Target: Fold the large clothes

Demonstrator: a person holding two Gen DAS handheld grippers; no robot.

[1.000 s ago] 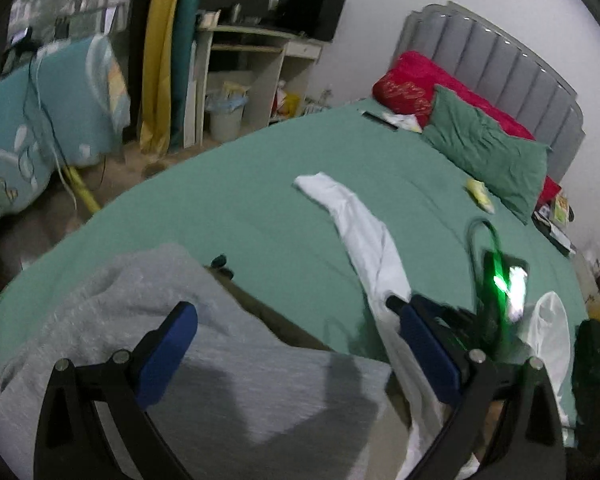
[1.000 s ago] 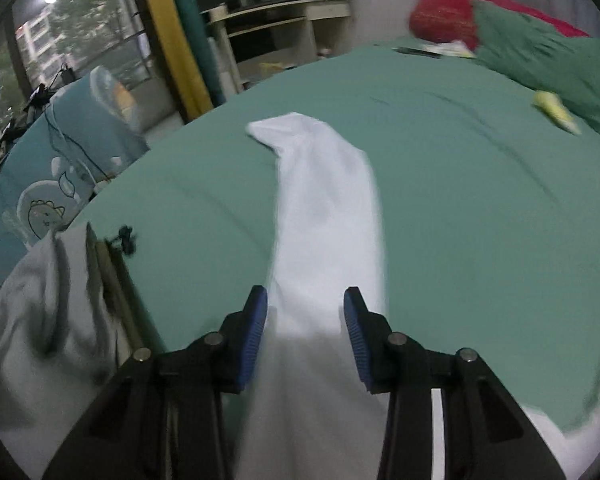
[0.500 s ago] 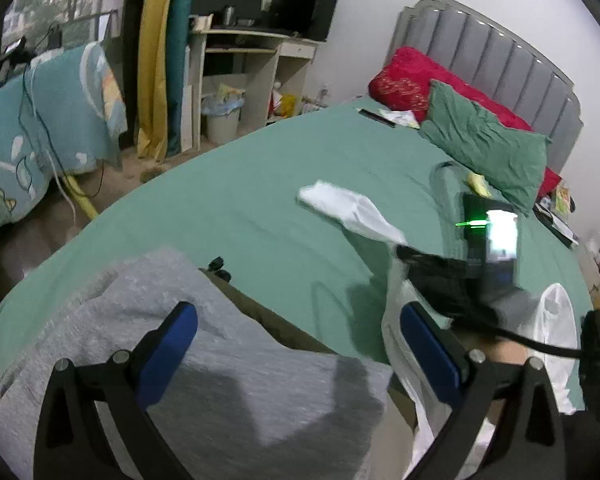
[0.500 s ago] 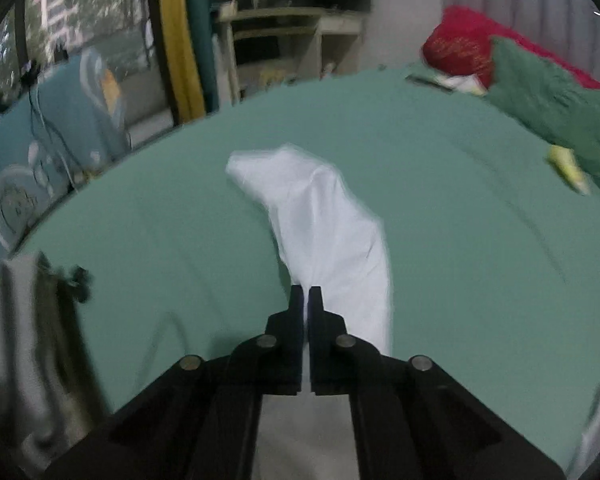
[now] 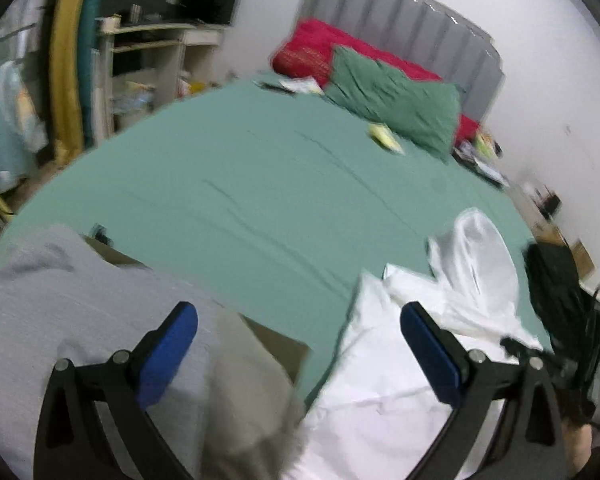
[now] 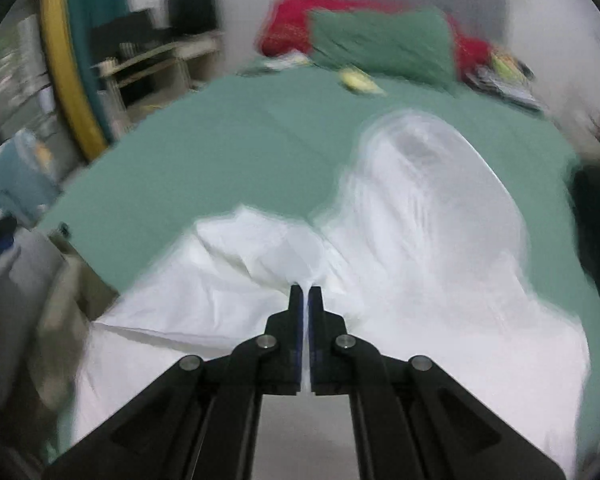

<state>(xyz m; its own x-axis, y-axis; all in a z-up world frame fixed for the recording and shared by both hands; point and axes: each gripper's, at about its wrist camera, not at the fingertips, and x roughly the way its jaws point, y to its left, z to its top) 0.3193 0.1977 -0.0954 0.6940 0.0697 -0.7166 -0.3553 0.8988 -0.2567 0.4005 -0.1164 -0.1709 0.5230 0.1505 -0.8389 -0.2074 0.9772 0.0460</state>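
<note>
Pinching crumpled white cotton garment (image 6: pixel 400 240) with my right gripper (image 6: pixel 306 294); my left gripper (image 5: pixel 298 330) spread wide over grey fleece garment (image 5: pixel 60 304), green bed sheet (image 5: pixel 260 184) at 12 o'clock.

Nothing readable is showing in either wrist view: no lettering, labels, brand marks or numbers are coming through anywhere. Both pictures are smearing with motion blur, so the small items lying by the green pillow (image 5: pixel 396 106) and the clutter sitting on the shelf unit (image 5: pixel 148 60) are staying too soft to make out any print on them.
</note>
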